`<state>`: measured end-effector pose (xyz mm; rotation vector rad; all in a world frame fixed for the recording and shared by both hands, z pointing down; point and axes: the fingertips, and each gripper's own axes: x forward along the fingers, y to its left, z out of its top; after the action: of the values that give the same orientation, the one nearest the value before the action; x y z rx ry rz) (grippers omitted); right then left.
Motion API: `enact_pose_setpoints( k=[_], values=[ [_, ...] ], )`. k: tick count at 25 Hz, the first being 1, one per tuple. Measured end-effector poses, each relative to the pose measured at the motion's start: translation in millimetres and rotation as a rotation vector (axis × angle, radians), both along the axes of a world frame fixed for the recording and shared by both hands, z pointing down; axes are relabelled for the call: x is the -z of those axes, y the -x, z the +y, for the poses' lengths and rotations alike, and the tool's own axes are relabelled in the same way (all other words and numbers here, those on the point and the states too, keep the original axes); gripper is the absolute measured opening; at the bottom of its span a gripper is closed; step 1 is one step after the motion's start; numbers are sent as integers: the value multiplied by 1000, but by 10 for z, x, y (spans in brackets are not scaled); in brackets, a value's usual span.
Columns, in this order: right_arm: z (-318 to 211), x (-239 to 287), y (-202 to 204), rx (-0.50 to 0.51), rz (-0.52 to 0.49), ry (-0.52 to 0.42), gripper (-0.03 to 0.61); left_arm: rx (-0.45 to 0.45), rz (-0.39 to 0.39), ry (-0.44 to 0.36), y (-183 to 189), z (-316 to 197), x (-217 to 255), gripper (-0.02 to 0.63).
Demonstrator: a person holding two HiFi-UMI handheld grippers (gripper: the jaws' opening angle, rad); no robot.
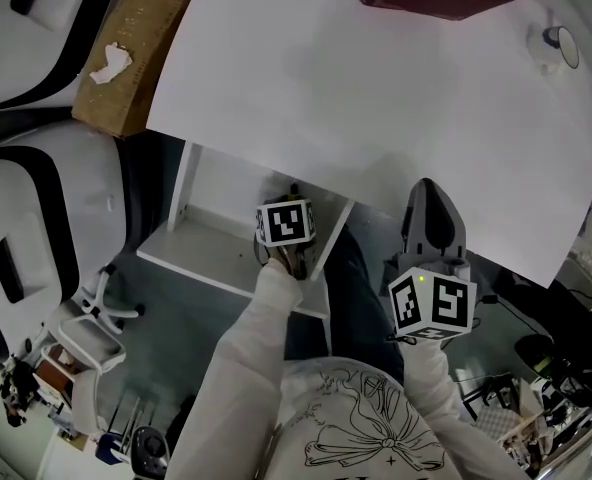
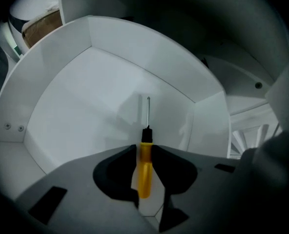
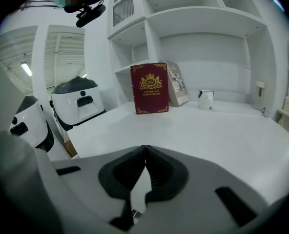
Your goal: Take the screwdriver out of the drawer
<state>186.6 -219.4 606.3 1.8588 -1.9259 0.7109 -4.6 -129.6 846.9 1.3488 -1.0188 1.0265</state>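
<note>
A screwdriver point(image 2: 144, 165) with a yellow handle and a thin metal shaft lies on the floor of the open white drawer point(image 2: 81, 96). My left gripper point(image 2: 144, 152) points steeply down into the drawer, and its dark pads press on the yellow handle from both sides. In the head view the left gripper point(image 1: 288, 260) reaches into the drawer point(image 1: 201, 263) under the white table point(image 1: 376, 98); the screwdriver is hidden there. My right gripper point(image 3: 144, 152) is shut with nothing between its jaws. It hovers at the table's near edge point(image 1: 428, 196).
A dark red book point(image 3: 149, 88) stands at the back of the table, with a white mug point(image 3: 205, 99) to its right below white shelves point(image 3: 198, 13). A cardboard box point(image 1: 136, 38) and white machines point(image 3: 78, 99) stand left of the table. A chair base point(image 1: 86, 328) is on the floor.
</note>
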Motion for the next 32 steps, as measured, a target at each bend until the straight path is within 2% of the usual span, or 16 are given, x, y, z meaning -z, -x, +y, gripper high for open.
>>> enact_pose_setpoints(
  k=[2, 9, 13, 22, 32],
  values=[
    [11, -5, -3, -2, -3, 1, 3, 4, -15, -6, 35, -6, -20, 74],
    [37, 45, 69, 11, -9, -10, 3, 72, 21, -28, 55, -40, 87, 67],
    [-7, 183, 153, 35, -13, -40, 3, 143, 54, -51, 101, -67, 252, 67],
    [-80, 754, 442, 96, -27, -140, 3, 230, 79, -174, 357, -150, 920, 67],
    [-73, 1530, 714, 149, -46, -273, 3, 260, 103, -312, 491, -141, 1763, 67]
  ],
)
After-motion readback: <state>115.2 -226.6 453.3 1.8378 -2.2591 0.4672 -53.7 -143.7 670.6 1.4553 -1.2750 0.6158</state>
